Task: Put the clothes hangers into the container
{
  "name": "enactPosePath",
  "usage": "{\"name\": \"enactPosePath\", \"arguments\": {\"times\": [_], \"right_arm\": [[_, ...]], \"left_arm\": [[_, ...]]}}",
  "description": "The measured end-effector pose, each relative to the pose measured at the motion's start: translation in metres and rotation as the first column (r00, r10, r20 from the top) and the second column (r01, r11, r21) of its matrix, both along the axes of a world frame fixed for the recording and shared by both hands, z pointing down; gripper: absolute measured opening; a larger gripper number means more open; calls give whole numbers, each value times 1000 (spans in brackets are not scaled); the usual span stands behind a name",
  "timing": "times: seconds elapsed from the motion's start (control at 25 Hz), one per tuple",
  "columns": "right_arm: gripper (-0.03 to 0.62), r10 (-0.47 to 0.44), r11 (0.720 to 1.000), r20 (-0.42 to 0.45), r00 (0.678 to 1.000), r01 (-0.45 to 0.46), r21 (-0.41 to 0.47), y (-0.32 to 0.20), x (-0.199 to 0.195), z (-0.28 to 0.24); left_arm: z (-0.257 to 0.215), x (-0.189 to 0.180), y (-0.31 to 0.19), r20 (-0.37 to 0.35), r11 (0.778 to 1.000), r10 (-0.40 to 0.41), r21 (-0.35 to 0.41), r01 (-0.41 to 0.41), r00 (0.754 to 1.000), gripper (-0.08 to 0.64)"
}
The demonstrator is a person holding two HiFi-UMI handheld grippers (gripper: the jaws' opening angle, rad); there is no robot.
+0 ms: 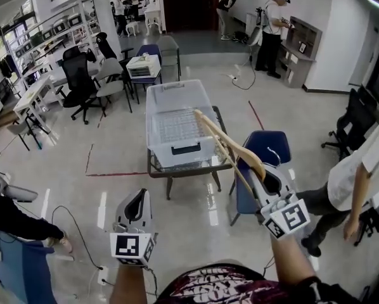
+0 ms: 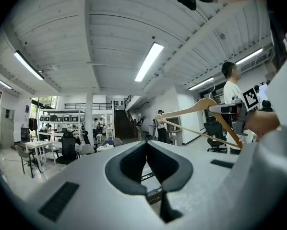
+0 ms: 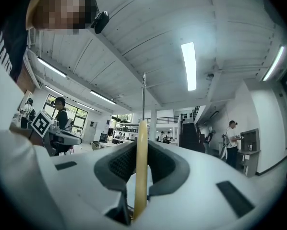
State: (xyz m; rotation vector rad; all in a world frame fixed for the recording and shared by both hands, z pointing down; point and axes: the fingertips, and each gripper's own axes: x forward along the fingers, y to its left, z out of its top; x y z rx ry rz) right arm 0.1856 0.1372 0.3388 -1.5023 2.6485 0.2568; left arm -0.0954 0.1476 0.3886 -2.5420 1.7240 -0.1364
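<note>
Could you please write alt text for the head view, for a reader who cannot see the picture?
The right gripper holds a wooden clothes hanger clamped in its jaws, aimed toward a clear plastic container that stands open on a small table ahead. The left gripper is shut and empty. A blue chair stands beside the table.

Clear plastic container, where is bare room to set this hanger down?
The clear plastic container looks bare inside, wall to wall. The dark table shows only a thin strip beside it; the wooden hanger in the right gripper crowds that side.
</note>
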Motion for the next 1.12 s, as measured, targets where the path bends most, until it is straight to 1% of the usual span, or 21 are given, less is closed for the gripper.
{"name": "enactPosePath", "arguments": {"times": [0.12, 0.24, 0.4, 0.64, 0.84, 1.12], "right_arm": [[61, -18, 1000, 0, 1000, 18, -1, -6, 9, 4], [61, -24, 1000, 13, 1000, 25, -7, -11, 15, 7], [61, -15, 1000, 30, 999, 15, -6, -12, 25, 11], [61, 12, 1000, 44, 999, -11, -29, -22, 33, 22], [61, 41, 999, 53, 998, -39, -33, -36, 32, 27], [61, 59, 997, 42, 997, -57, -48, -67, 31, 30]], "left_arm": [[4, 12, -3, 11, 1000, -2, -6, 2, 1000, 7], [12, 17, -6, 24, 999, -8, -33, 9, 1000, 6], [11, 22, -10, 47, 999, -2, -31, 4, 999, 8], [19, 30, -20, 44, 998, 26, -52, -23, 999, 8], [24, 32, -42, 47, 997, 51, -54, -49, 998, 6], [24, 39, -85, 38, 995, 84, -60, -82, 996, 8]]}}
